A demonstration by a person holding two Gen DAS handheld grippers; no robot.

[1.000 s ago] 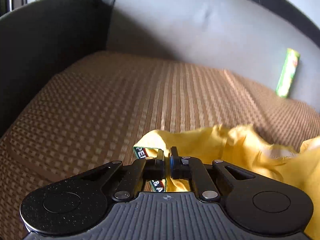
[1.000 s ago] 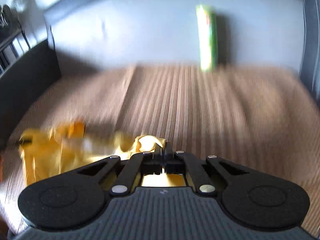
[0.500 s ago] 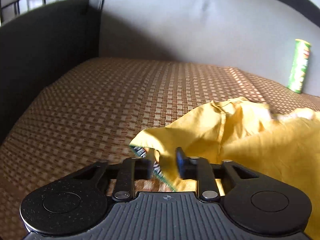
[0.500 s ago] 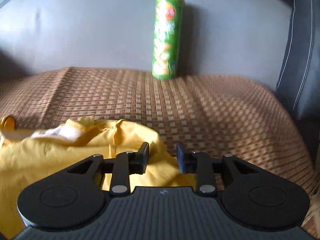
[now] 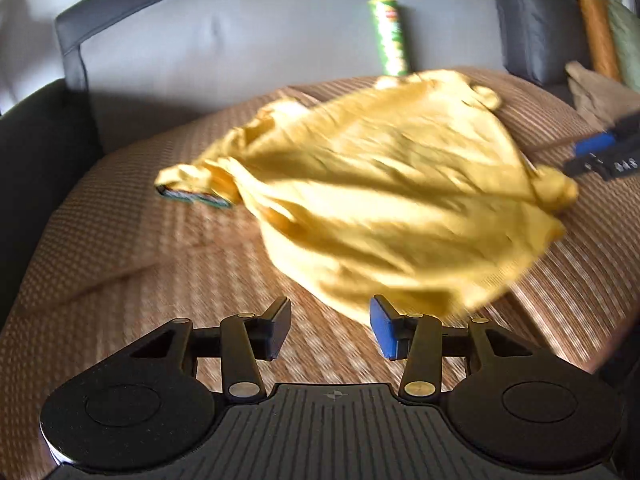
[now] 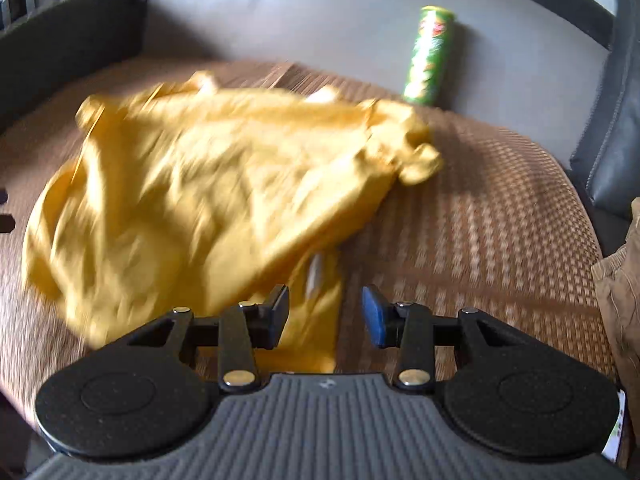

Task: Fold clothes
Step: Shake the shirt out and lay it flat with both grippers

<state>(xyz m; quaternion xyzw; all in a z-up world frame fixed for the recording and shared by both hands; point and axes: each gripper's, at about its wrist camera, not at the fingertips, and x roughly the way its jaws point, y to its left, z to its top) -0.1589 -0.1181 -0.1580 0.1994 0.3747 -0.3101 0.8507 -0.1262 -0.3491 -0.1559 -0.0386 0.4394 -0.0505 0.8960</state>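
Yellow garment loose on the sofa seat, both grippers open and empty.

The yellow garment [image 5: 384,184] lies crumpled and blurred on the brown woven sofa seat [image 5: 120,248], a striped trim edge [image 5: 196,197] showing at its left end. The left gripper [image 5: 330,330] has just been opening its fingers; they stand apart with only the seat between them, the cloth's near edge just beyond the blue pad. The right gripper [image 6: 325,314] has also just been opening; a fold of the garment [image 6: 192,200] lies under the gap between its fingers, but the pads do not press on it. A green chip can [image 6: 430,56] stands upright against the grey backrest [image 6: 300,16], behind the garment. A tan cloth [image 6: 620,292] lies at the seat's right edge.
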